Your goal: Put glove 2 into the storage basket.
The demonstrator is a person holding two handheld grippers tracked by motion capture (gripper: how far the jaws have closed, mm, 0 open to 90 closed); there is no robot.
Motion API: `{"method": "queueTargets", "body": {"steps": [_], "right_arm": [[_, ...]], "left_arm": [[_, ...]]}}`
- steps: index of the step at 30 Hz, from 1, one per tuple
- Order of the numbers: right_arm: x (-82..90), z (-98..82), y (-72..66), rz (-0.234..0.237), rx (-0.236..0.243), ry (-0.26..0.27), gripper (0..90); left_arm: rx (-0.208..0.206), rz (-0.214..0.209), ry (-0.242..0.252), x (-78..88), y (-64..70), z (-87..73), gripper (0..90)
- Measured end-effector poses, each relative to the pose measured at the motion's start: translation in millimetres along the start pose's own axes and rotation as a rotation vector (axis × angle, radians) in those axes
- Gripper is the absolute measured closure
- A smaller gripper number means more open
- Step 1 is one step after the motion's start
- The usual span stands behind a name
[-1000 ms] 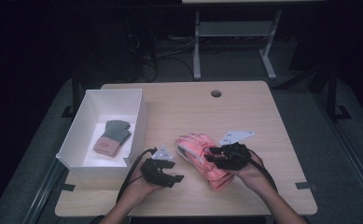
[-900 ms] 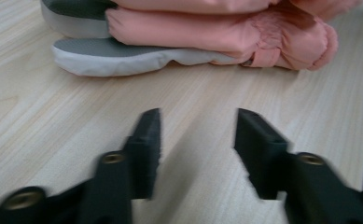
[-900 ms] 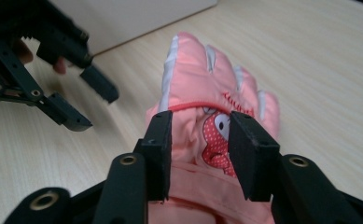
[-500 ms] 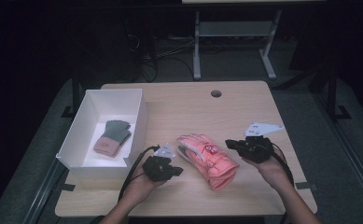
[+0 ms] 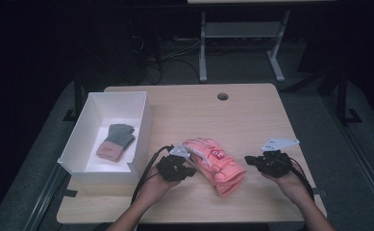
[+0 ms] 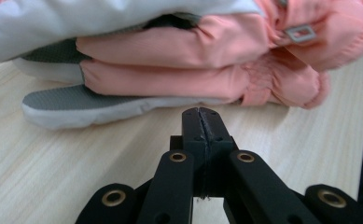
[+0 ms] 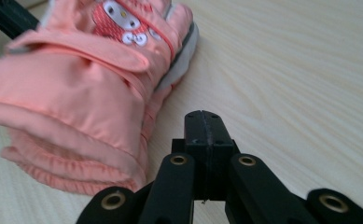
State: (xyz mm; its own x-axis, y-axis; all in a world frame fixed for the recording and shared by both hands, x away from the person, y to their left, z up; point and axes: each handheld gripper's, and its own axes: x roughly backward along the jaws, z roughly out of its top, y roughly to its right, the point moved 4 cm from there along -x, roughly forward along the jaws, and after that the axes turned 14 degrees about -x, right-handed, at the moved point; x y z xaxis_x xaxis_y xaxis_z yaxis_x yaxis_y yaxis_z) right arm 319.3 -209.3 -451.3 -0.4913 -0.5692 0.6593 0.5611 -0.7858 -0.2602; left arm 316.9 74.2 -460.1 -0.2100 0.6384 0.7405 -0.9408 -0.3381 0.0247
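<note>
Flanking the pink gloves point(image 5: 214, 163), both grippers (jaws pressed together, empty) on the table point(image 5: 232, 115).

Salmon-pink gloves point(image 5: 214, 163) (grey palms)

Light wooden rectangular table point(image 5: 252, 115). Open white rectangular box point(image 5: 141, 130) left of the left gripper point(image 5: 187, 171). Padded pink fabric gloves point(image 5: 218, 166), stacked, between both grippers.

The high view looks forward and down over the whole light wooden table point(image 5: 252, 120). Each gripper view sits low and close along its own black jaws, facing the puffy pink padded glove point(image 6: 179, 60) point(image 7: 76, 93) point(image 5: 216, 161) from opposite sides; all three views share that glove.
</note>
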Motion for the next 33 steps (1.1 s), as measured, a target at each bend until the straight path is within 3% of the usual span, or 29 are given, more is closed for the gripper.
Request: {"method": "queueTargets", "body": {"steps": [6, 7, 14, 18, 21, 22, 23, 24, 28, 33], "right_arm": [[-11.7, -4.2, 1.0, 0.012, 0.014, -0.034, 90.0], [-13.1, -5.1, -0.7, 0.015, 0.013, -0.044, 90.0], [-20.8, -8.4, -13.6, 0.072, 0.058, -0.088, 90.0], [-25.5, -12.1, -19.8, 0.108, 0.078, -0.119, 90.0], [-29.5, -15.4, -28.0, 0.142, 0.097, -0.147, 90.0], [-30.8, -16.1, -30.0, 0.151, 0.109, -0.152, 90.0], [-32.3, -17.3, -33.4, 0.162, 0.117, -0.162, 90.0], [-34.1, -18.4, -36.7, 0.171, 0.125, -0.168, 90.0], [-38.9, -19.8, -50.6, 0.220, 0.138, -0.179, 90.0], [-45.9, -22.3, -68.5, 0.273, 0.179, -0.199, 90.0]], "left_arm": [[0.017, 0.001, -0.005, -10.8, -8.3, 6.3, 89.6], [0.005, 0.001, -0.017, -11.9, -10.2, 6.4, 89.6], [0.028, 0.000, -0.001, -17.6, -23.3, 12.3, 89.6], [0.018, 0.000, -0.003, -19.5, -30.9, 15.6, 89.6], [0.030, 0.003, 0.009, -22.8, -35.6, 18.0, 89.6], [0.007, 0.003, -0.002, -22.6, -38.7, 18.1, 89.6], [0.023, 0.003, 0.014, -24.3, -39.3, 19.4, 89.6], [0.007, -0.007, 0.003, -24.2, -41.6, 19.3, 89.6], [0.044, -0.028, 0.033, -28.2, -45.4, 19.5, 89.6], [0.042, -0.045, 0.035, -28.6, -46.6, 18.2, 89.7]]}}
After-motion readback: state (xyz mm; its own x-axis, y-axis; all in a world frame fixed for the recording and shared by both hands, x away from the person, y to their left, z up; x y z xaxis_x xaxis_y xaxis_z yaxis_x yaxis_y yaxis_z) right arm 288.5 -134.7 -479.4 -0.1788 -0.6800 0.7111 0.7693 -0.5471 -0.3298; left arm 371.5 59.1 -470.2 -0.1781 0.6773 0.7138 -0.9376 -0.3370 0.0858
